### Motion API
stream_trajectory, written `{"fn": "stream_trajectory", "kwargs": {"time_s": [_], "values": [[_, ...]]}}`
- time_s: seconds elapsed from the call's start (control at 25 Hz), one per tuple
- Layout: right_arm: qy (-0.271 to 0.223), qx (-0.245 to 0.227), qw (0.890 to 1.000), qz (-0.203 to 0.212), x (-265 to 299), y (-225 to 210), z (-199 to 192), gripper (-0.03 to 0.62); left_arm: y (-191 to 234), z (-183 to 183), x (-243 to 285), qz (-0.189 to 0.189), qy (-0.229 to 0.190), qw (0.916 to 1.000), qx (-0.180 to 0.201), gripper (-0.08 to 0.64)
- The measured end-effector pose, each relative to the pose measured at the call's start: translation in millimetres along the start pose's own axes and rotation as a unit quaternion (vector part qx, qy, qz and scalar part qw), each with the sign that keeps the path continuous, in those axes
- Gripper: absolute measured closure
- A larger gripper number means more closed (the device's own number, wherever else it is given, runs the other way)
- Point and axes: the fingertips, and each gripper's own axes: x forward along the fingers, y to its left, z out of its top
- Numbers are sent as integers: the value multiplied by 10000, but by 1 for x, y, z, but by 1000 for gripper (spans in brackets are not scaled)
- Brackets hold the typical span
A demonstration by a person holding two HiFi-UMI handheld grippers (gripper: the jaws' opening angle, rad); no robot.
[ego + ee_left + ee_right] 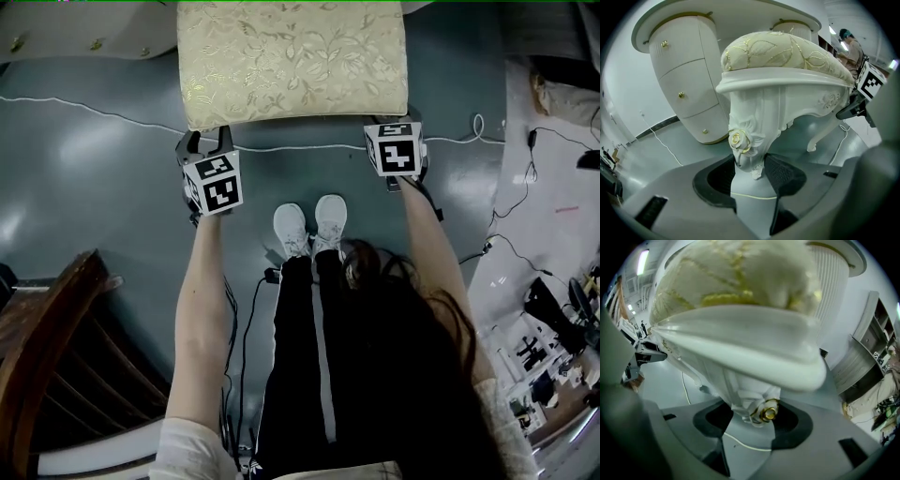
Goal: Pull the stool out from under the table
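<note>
I work in what looks like a lab hall dressed with home furniture. Beyond my jaws a white dressing table [689, 84] stands on a glossy grey floor [103, 197] crossed by loose cables [84, 108]. A strip light [643, 261] hangs overhead, and a person [851, 47] sits far behind.

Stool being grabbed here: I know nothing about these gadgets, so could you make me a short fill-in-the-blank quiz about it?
1. The left gripper and right gripper each clamp a carved ____ of the stool.
2. The rose carved there is edged in ____.
3. In the head view, the person's shoes are ____.

Missing words: leg; gold; white.
</note>
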Motion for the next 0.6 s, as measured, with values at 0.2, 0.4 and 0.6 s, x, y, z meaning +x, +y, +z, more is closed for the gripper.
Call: {"fn": "stream_trajectory", "kwargs": {"time_s": [0.2,0.4,0.6], "values": [[260,-31,9997,36,0,1,1,334,1,0,-3,-62,268,9996,28,345],[309,-41,9995,63,-1,0,1,334,-1,-2,-2,-94,444,9990,8,345],[349,-21,9993,87,-4,2,-1,334,0,-2,-4,-66,518,9986,29,347]]}}
